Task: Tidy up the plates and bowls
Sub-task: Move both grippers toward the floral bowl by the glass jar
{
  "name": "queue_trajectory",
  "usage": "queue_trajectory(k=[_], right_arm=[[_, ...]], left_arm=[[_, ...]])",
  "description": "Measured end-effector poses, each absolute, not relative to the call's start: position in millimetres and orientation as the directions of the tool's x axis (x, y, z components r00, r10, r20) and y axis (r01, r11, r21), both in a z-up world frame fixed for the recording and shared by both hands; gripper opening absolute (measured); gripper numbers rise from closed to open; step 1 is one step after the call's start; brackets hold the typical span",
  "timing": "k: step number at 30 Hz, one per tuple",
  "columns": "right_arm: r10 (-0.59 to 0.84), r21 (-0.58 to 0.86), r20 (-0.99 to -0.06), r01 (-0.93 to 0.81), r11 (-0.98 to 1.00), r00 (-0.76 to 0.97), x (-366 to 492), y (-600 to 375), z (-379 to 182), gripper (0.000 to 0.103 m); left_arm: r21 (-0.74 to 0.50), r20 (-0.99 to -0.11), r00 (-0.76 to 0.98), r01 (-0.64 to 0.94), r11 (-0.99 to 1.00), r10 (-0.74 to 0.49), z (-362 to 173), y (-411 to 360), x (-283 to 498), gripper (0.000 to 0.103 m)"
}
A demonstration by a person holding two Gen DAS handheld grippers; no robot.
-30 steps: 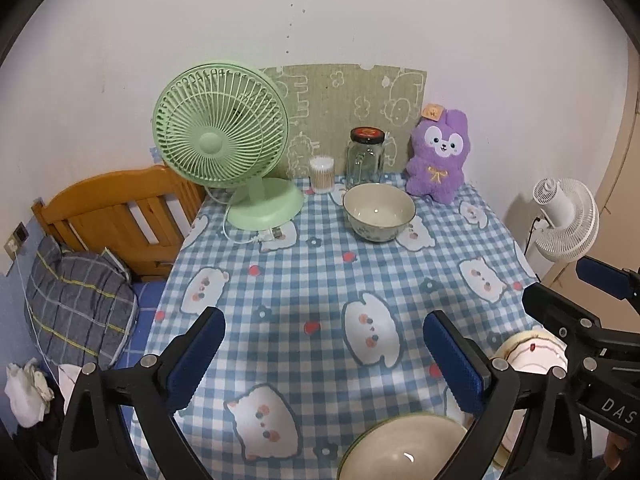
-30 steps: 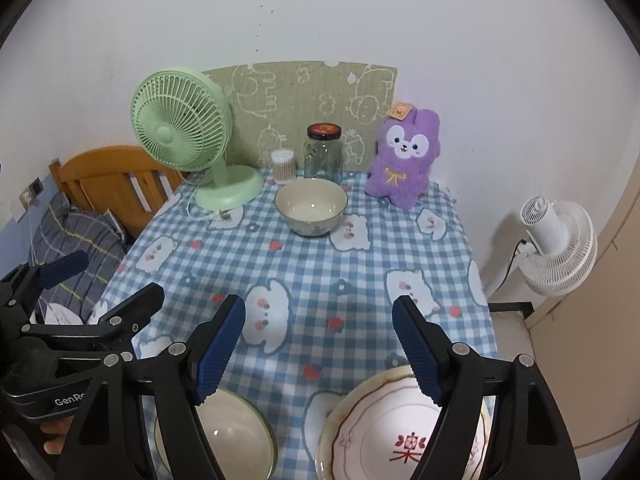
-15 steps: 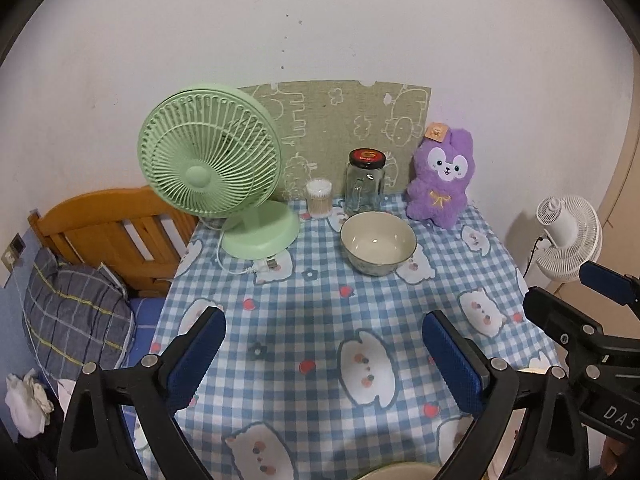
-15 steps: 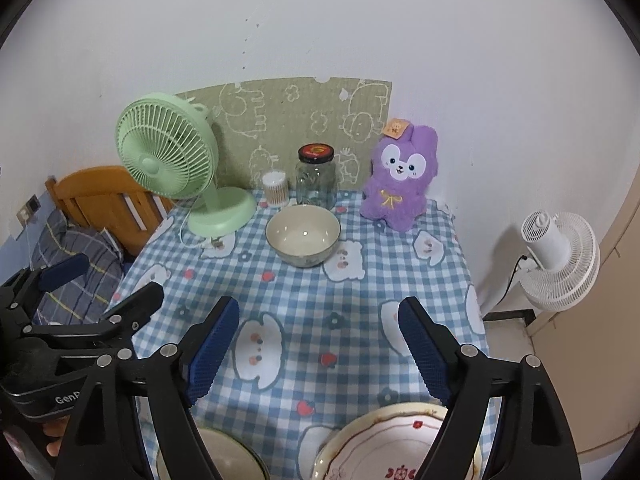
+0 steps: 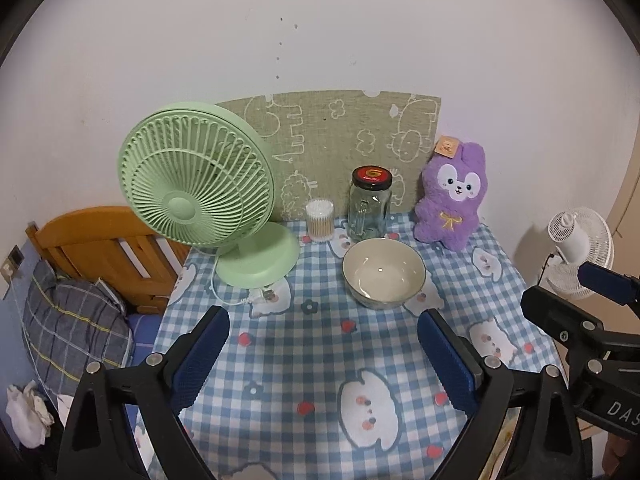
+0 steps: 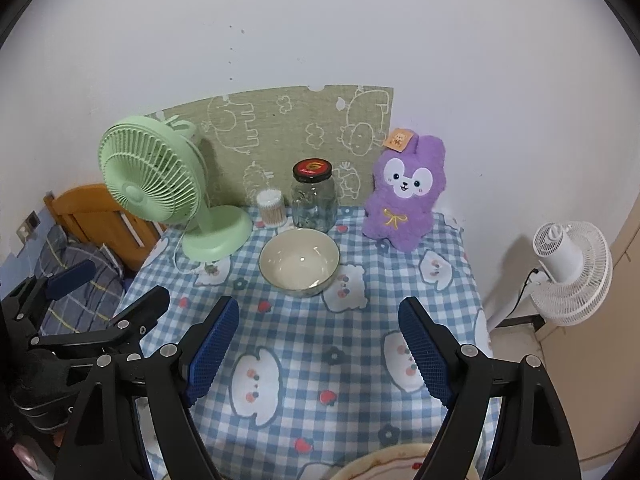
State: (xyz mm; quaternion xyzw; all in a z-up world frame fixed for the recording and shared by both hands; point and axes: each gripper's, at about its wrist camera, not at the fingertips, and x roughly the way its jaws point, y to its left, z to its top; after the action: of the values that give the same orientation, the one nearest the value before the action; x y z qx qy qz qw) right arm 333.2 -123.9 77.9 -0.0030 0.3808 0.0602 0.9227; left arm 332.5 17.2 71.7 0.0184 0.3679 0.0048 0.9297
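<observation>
A cream bowl (image 5: 383,274) (image 6: 299,262) stands upright and empty at the back of the checked tablecloth (image 5: 296,360), in front of a glass jar. My left gripper (image 5: 324,352) is open with nothing between its blue pads, hovering over the cloth short of that bowl. My right gripper (image 6: 318,350) is open and empty too, level with it on the right. The rim of a cream plate (image 6: 384,458) with red marks peeks in at the bottom of the right wrist view. Each gripper shows at the edge of the other's view: the right gripper (image 5: 568,292) and the left gripper (image 6: 116,292).
A green desk fan (image 5: 196,200) with its cord stands back left. A cotton-swab tub (image 5: 320,220), a red-lidded jar (image 5: 370,204) and a purple plush (image 5: 452,200) line the wall. A wooden headboard (image 5: 100,248) and pillow (image 5: 72,332) lie off the left edge, a white fan (image 6: 568,268) off the right.
Both grippers moved forward over the table toward the far bowl. The near bowl dropped out of both views, and only the plate's rim is left in the right one.
</observation>
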Motion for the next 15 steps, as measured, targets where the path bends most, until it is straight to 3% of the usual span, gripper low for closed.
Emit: queue_trajectory(k=[15], right_arm=[[0.123, 0.063, -0.736, -0.113, 0.992, 0.665, 403, -130, 44, 0.084]], left_arm=[[0.024, -0.737, 0.676, -0.007, 1.000, 0.022, 37, 7, 405, 0.091]])
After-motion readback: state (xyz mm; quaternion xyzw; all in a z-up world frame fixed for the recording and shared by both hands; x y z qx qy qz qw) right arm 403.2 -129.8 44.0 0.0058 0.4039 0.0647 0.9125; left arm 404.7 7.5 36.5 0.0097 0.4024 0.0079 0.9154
